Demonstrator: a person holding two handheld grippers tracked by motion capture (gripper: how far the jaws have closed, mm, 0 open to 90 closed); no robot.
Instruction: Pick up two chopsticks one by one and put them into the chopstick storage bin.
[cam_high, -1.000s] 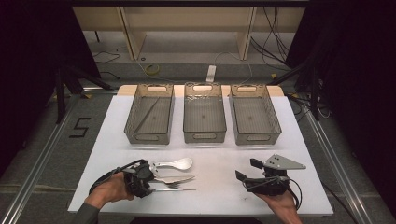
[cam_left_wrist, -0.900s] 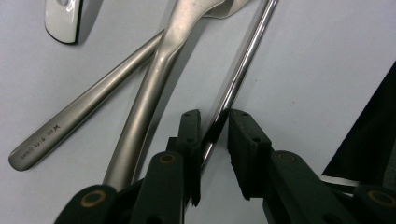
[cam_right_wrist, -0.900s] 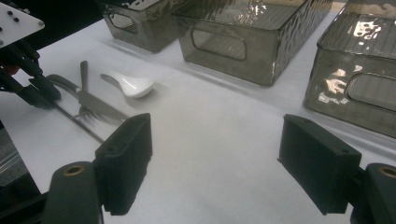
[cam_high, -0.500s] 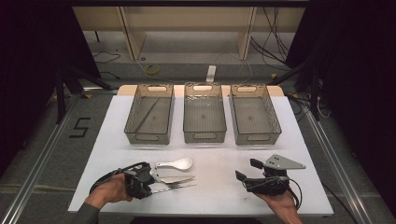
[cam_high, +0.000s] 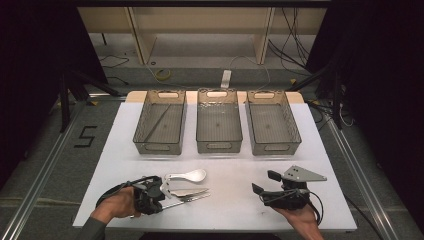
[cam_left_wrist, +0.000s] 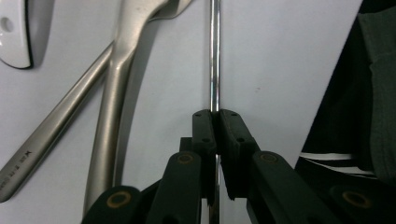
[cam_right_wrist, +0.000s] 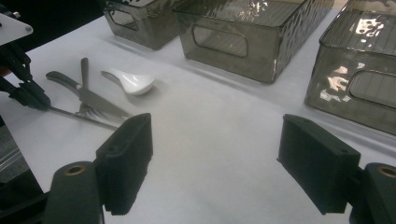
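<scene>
My left gripper (cam_left_wrist: 215, 114) is shut on a thin steel rod (cam_left_wrist: 215, 56), like a metal chopstick, that lies on the white table; its jaws have just been closing with the rod between them. In the high view the left gripper (cam_high: 161, 193) sits at the near left, with the rod (cam_high: 176, 202) pointing right. Beside it lie a white ceramic spoon (cam_high: 187, 175) and two crossed steel cutlery pieces (cam_high: 192, 193), whose handles (cam_left_wrist: 114, 98) show to the rod's left. My right gripper (cam_right_wrist: 215, 163) stands open over bare table at the near right (cam_high: 264, 182).
Three grey see-through bins stand in a row at the back: left (cam_high: 161, 125), middle (cam_high: 219, 122), right (cam_high: 272, 122). A thin rod (cam_high: 159, 121) lies slanted in the left bin. The table's front edge (cam_high: 210, 229) runs just before both hands.
The left gripper's jaws have closed onto the thin rod. Both hands have stayed in place, and the right gripper is unchanged.
</scene>
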